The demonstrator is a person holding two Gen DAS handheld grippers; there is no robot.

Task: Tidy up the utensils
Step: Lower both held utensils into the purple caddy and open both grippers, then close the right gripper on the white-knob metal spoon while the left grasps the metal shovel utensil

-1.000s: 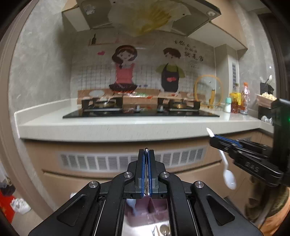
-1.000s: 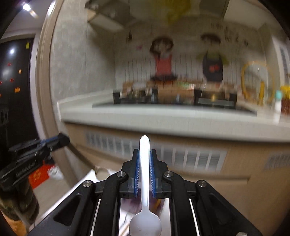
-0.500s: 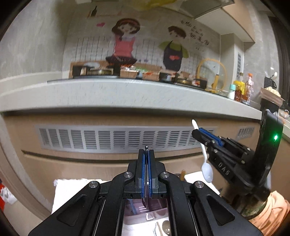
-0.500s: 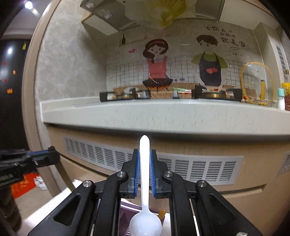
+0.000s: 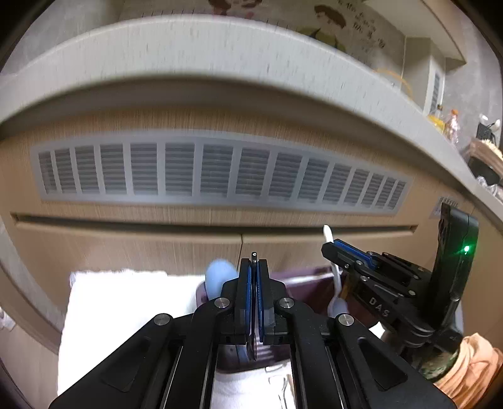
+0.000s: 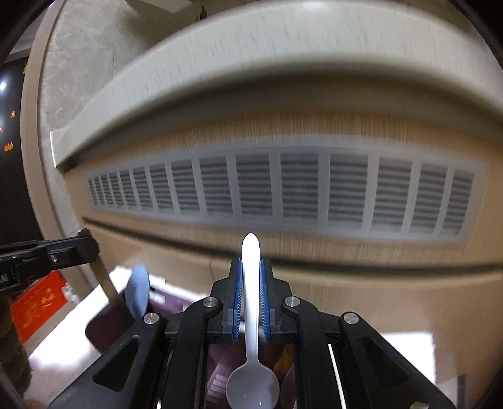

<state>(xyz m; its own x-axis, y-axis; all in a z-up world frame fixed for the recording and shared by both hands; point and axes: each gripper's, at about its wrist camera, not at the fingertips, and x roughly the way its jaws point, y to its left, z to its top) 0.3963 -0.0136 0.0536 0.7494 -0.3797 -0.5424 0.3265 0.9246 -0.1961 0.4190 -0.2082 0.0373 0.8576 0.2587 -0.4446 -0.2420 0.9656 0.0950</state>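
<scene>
Spoon (image 6: pixel 251 317): white, plastic, bowl down

I was working in a home kitchen, pale stone counter (image 5: pixel 201 50) overhead, wooden cabinets with a vent grille (image 5: pixel 220 176), cartoon cook mural (image 5: pixel 327 22), condiment bottles (image 5: pixel 452 121).

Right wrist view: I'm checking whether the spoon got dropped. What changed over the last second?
Both claws tipped and came down: the stove and wall mural slid out of view, and the purple organizer tray on the white cloth came into view below. Nothing was let go. The right claw stays shut on the white spoon, bowl toward the camera; the left claw stays shut on a thin dark utensil.
</scene>
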